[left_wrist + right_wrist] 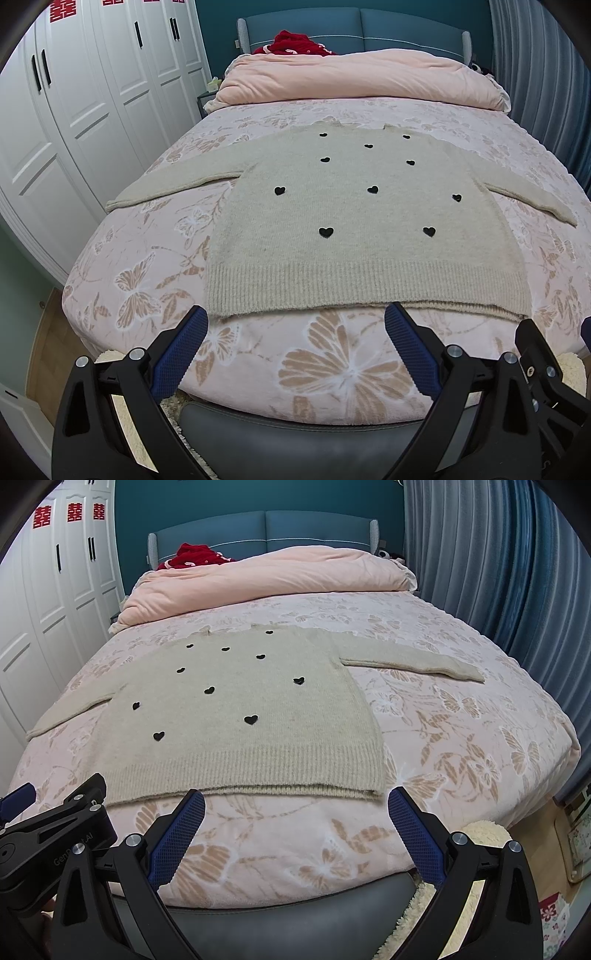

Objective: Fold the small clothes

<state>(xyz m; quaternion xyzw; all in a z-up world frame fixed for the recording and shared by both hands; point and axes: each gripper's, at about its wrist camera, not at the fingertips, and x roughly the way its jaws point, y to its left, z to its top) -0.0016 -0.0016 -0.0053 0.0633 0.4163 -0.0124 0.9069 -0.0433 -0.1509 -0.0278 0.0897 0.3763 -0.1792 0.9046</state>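
A beige knit sweater (354, 221) with small black hearts lies flat on the bed, both sleeves spread out to the sides and its ribbed hem toward me. It also shows in the right wrist view (236, 723). My left gripper (295, 314) is open and empty, hovering just short of the hem. My right gripper (295, 797) is open and empty too, just short of the hem near its right corner. The left gripper's body (55, 834) shows at the left edge of the right wrist view.
The bed has a pink butterfly-print cover (325, 369). A pink duvet (354, 77) is bunched at the head with a red garment (295, 40) behind it. White wardrobes (74, 110) stand on the left, blue curtains (498, 572) on the right. A dark footboard (295, 443) runs below the grippers.
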